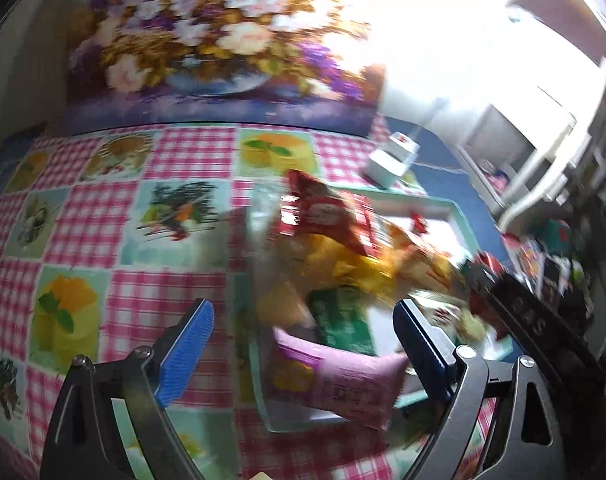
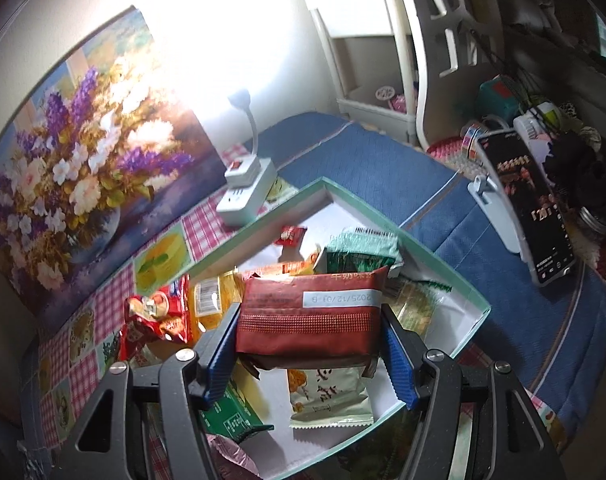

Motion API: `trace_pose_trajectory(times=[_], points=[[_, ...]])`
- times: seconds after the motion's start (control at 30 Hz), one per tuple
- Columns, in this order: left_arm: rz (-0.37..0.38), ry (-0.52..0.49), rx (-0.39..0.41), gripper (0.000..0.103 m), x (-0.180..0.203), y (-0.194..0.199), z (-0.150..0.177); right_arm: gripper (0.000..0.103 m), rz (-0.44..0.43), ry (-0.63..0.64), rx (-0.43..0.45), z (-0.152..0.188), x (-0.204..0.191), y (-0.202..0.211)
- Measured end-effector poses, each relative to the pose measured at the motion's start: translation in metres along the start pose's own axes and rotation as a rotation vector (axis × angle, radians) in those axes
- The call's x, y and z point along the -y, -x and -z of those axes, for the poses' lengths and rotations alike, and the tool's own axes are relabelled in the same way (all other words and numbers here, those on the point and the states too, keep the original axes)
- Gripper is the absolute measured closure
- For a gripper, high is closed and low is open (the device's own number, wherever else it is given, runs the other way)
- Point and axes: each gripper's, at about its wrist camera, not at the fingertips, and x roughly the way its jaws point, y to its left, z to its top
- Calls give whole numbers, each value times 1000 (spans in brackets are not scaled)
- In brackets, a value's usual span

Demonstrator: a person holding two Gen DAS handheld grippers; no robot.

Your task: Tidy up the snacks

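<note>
A shallow white box with a teal rim [image 2: 383, 216] sits on the checked tablecloth and holds several snack packets. My right gripper [image 2: 309, 356] hangs over it, shut on a dark red packet [image 2: 311, 312] with a date label, both blue pads pressing its ends. Under it lie a pale green packet [image 2: 327, 396] and a green packet [image 2: 231, 416]. My left gripper [image 1: 303, 344] is open above the box's near end [image 1: 259, 360]. A pink packet [image 1: 343, 380] lies below, between its blue pads [image 1: 187, 344]. Red packets [image 1: 331, 216] and yellow ones [image 1: 343, 264] are piled behind.
A white power strip with a small lamp [image 2: 247, 188] stands just behind the box. A floral painting [image 2: 83, 168] leans on the wall. A phone on a white stand [image 2: 535, 216] sits on the blue cloth [image 2: 443, 184] at right, with clutter and a white chair [image 2: 435, 40] beyond.
</note>
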Motion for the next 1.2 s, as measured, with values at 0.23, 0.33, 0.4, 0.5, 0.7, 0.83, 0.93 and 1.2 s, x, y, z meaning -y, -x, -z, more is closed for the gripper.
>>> trace_pose_trajectory(times=[0.23,0.33,0.4,0.5,0.7,0.83,0.93,1.2], points=[[-144,140,17,11,-42,3,-4,34,-30,115,-127,16,-20,-25],[-165,173,6,10,-54,1,-3,31,-30,150,-145,21,-26,-29],[-176,183,-2,9,-57,0,-1,25,-22,164,-143,22,-27,-30],[-191,179,-10,9,-60,-2,0,21,-22,174,-130,23,-30,-28],[-205,161,-29,9,-62,-3,5,16,-35,199,-95,26,-35,-19],[-235,144,-40,9,-66,2,9,0,-46,232,-54,31,-39,-6],[-258,130,-26,9,-69,11,10,0,-53,256,-40,34,-41,3],[-271,143,-2,9,-89,39,21,0,-63,311,-17,48,-39,26]])
